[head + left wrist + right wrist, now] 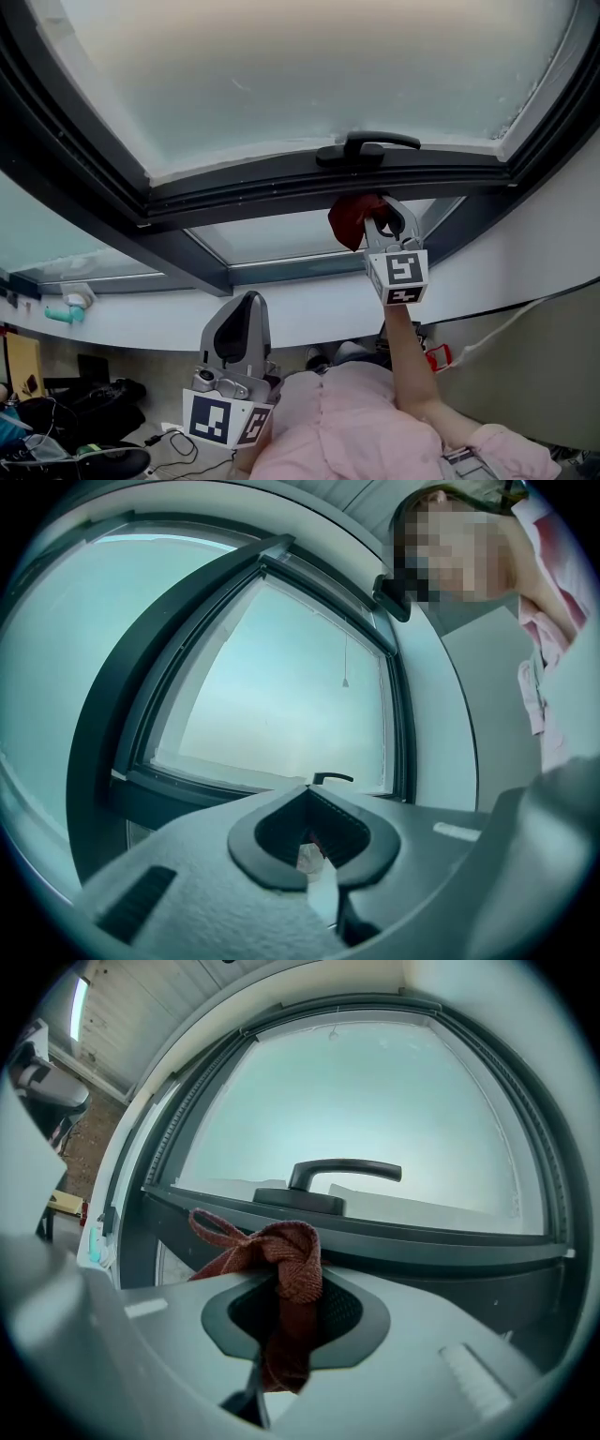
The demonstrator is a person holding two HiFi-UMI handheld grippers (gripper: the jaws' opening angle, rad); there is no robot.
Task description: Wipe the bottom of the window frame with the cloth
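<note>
A dark red cloth (354, 219) (281, 1269) is pinched in my right gripper (384, 228) (291, 1321), which is shut on it. The cloth is bunched just below the dark bottom rail of the window frame (281, 192) (394, 1241), under the black window handle (367, 147) (333, 1177). I cannot tell whether the cloth touches the rail. My left gripper (236, 328) (314, 850) hangs low near the person's chest, jaws shut with nothing between them, far from the frame.
Frosted glass (309, 66) fills the pane above the rail. A lower pane (272, 239) sits beneath it, and a white curved sill (309, 309) runs below. A teal-and-white object (70, 305) rests at far left. The person's pink sleeve (375, 422) is at the bottom.
</note>
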